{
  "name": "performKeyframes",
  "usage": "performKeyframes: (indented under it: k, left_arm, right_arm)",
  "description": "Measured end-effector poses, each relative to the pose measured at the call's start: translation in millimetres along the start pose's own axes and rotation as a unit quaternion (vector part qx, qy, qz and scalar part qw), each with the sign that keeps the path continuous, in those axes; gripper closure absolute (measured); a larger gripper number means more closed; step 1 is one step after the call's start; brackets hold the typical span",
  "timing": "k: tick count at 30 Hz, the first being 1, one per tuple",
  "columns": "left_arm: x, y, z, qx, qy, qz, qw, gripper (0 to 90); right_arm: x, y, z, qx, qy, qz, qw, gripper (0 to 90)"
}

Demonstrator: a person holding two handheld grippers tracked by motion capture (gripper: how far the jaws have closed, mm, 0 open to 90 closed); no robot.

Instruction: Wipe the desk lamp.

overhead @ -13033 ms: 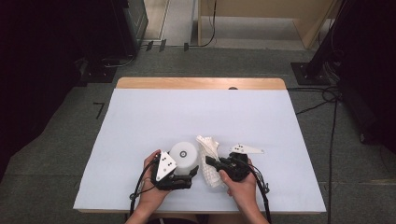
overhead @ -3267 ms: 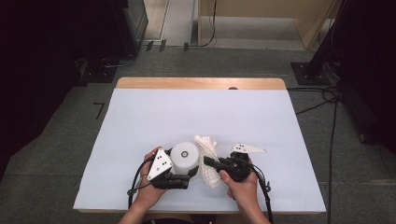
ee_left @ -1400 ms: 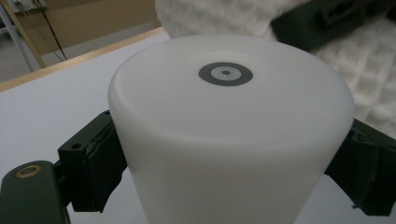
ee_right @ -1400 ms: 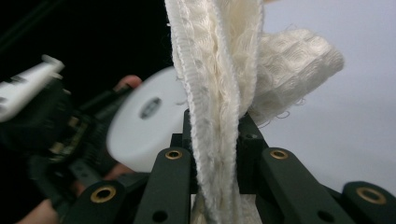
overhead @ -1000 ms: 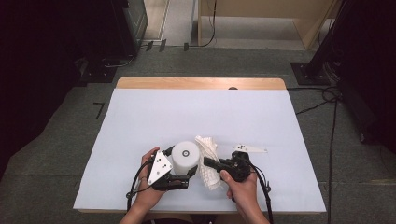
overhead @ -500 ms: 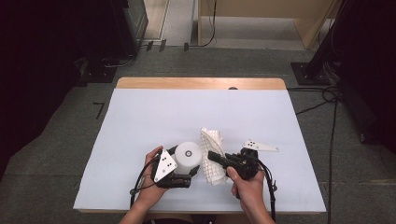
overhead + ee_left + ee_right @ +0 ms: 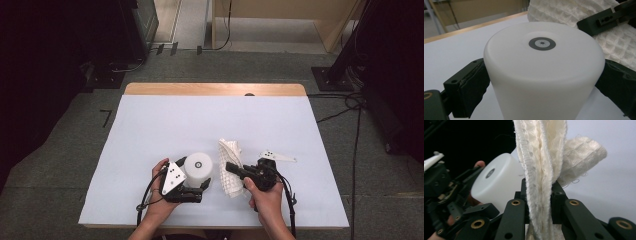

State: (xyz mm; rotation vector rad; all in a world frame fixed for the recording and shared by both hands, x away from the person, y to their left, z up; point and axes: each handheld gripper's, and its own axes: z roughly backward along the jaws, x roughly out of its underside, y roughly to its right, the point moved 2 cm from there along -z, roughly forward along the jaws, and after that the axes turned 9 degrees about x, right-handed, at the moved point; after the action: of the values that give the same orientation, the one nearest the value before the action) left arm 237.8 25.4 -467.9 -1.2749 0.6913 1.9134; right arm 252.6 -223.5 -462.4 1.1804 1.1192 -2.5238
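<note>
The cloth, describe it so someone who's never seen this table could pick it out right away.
On the white table, look at the near edge, where two hands hold black grippers. The cloth hangs pinched in the right gripper, just right of the white cup held by the left gripper. It is cream, waffle-textured and crumpled, unlike the smooth cup with a grey ring on top.

Left gripper (image 7: 200,186) fingers clamped; right gripper (image 7: 233,169) fingers pinched, tilted.

Your cup (image 7: 198,169) stands on the table (image 7: 150,130), near its front edge; your cloth (image 7: 230,167) lies just right of it.
</note>
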Motion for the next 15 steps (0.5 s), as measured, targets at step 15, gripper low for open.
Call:
performKeyframes:
  k: [15]
  left_arm:
    - [3.2, 6.7, -9.7, -0.047, -0.028, 0.024, 0.9982, 8.9]
  right_arm:
    - [13.8, 5.8, -15.6, 0.019, -0.033, 0.015, 0.9992, 77.7]
